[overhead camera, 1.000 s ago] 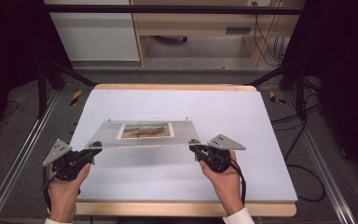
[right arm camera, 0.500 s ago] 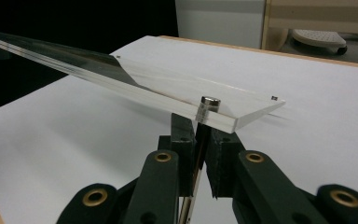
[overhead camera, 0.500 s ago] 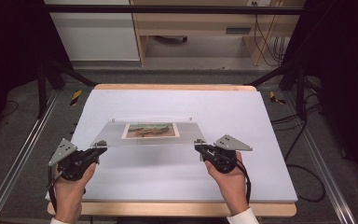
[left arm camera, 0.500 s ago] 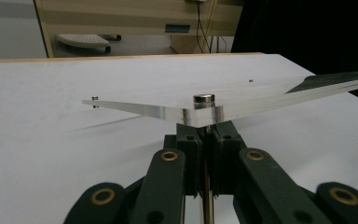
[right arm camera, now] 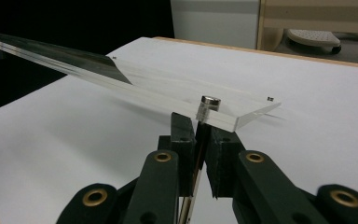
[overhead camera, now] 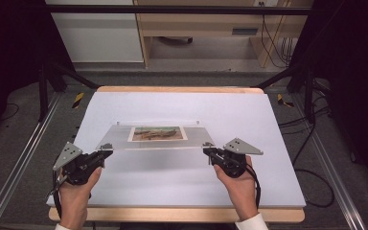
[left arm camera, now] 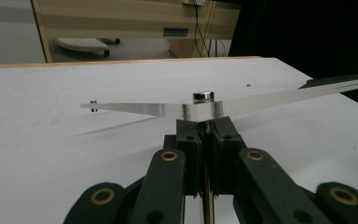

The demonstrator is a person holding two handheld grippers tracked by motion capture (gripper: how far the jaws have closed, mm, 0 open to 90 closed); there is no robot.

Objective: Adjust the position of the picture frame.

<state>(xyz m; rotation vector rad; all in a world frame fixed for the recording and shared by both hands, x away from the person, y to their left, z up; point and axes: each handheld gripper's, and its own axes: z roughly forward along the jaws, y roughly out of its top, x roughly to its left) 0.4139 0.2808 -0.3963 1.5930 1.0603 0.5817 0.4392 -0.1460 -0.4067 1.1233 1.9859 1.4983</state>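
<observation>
A clear acrylic picture frame holds a landscape print and hangs just above the white table cover. My left gripper is shut on its near left corner and my right gripper on its near right corner. In the left gripper view the gripper is clamped under the plate, right below a round metal stud. The right gripper view has the same hold: the gripper pinches beneath the corner stud of the plate. The plate casts a shadow on the cover.
The wooden table edge runs along the front. Aluminium rails flank the table on both sides. Cables lie on the floor at the right, and a light wooden cabinet stands behind the table.
Both hands and the frame have drifted slightly to the right, with the grip on both corners unchanged.
</observation>
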